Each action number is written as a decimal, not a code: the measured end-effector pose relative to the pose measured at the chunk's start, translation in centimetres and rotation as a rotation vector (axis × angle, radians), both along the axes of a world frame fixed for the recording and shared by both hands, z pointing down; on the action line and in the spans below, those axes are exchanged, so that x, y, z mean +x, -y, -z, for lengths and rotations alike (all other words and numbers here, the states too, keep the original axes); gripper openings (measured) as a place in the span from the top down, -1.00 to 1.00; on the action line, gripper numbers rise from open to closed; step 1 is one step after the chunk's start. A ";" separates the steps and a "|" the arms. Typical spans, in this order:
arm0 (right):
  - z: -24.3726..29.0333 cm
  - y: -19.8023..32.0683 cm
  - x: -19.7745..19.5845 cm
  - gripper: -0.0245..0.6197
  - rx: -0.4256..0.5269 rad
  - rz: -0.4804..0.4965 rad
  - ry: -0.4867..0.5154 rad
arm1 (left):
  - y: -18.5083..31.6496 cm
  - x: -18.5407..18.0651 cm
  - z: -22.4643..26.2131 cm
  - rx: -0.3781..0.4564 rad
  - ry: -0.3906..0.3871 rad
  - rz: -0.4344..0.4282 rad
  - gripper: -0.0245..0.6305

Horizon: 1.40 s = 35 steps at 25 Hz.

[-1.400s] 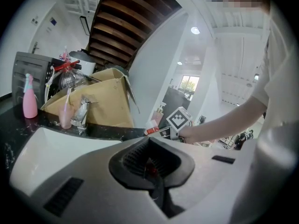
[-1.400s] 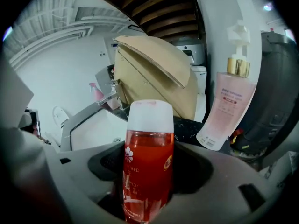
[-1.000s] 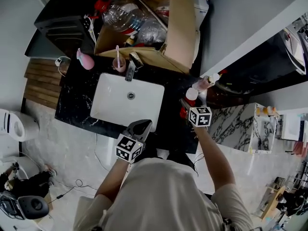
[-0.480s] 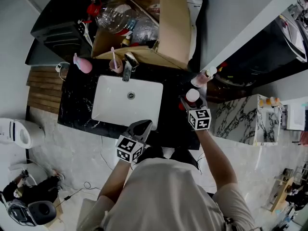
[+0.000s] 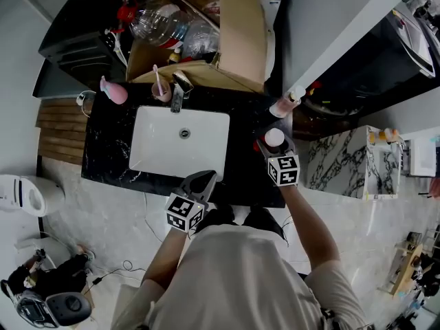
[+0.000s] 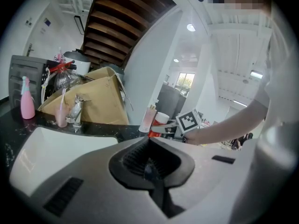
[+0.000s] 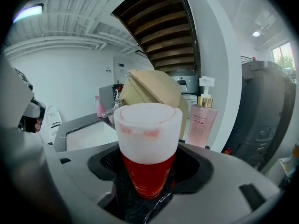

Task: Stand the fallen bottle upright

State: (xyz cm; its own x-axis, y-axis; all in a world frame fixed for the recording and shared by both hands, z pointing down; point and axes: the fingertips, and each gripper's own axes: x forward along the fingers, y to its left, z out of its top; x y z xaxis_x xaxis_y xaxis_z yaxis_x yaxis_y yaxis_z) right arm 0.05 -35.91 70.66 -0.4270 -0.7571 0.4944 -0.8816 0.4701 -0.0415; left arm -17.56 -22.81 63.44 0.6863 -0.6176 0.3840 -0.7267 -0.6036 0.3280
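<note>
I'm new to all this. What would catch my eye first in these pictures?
A red bottle with a white cap, clamped cap-up in the right gripper at the right end of the black marble counter. Beside it the white rectangular sink sits bright in the dark stone, and behind that a brown cardboard box holds clear plastic bottles.

The black marble counter (image 5: 106,150) carries a white sink (image 5: 165,150) at centre, faucet (image 5: 177,98) and pink cup (image 5: 161,92) at twelve o'clock, pink bottle (image 5: 113,92) at ten, pump bottle (image 5: 283,106) at two, and white-capped red bottle (image 5: 273,138) upright at three.
</note>
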 end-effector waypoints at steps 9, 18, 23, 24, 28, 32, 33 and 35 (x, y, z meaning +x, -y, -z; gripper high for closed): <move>0.6 -0.8 -0.3 -0.07 -0.023 0.020 0.005 | -1.4 -0.6 0.3 0.009 0.000 0.012 0.91; 4.1 -3.5 2.6 -0.07 0.031 0.004 0.034 | -2.7 1.6 0.7 0.030 -0.009 -0.023 0.91; 6.0 -6.1 5.3 -0.07 0.045 -0.013 0.067 | -3.2 3.4 1.6 0.052 -0.010 -0.029 0.91; 6.5 -6.7 5.8 -0.07 0.043 -0.016 0.076 | -3.3 3.7 1.9 0.055 -0.012 -0.024 0.91; 8.5 -9.1 7.2 -0.06 0.043 -0.008 0.102 | -4.1 4.8 2.7 0.061 -0.018 0.001 0.91; 10.8 -11.4 8.6 -0.03 0.046 -0.009 0.133 | -5.4 6.5 4.1 0.069 -0.027 0.019 0.91; 11.3 -11.9 9.1 -0.01 0.039 -0.016 0.143 | -5.7 6.9 4.5 0.074 -0.028 0.025 0.91; 12.2 -12.9 10.1 0.10 0.025 -0.035 0.163 | -6.3 7.5 5.2 0.081 -0.029 0.041 0.91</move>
State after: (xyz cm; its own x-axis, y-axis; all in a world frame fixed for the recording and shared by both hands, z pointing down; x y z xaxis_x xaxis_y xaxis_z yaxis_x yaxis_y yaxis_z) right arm 10.14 -23.04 58.50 -0.4733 -0.7841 0.4014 -0.8799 0.4420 -0.1741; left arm -10.09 -16.56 58.26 0.6700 -0.6735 0.3124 -0.7422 -0.5989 0.3006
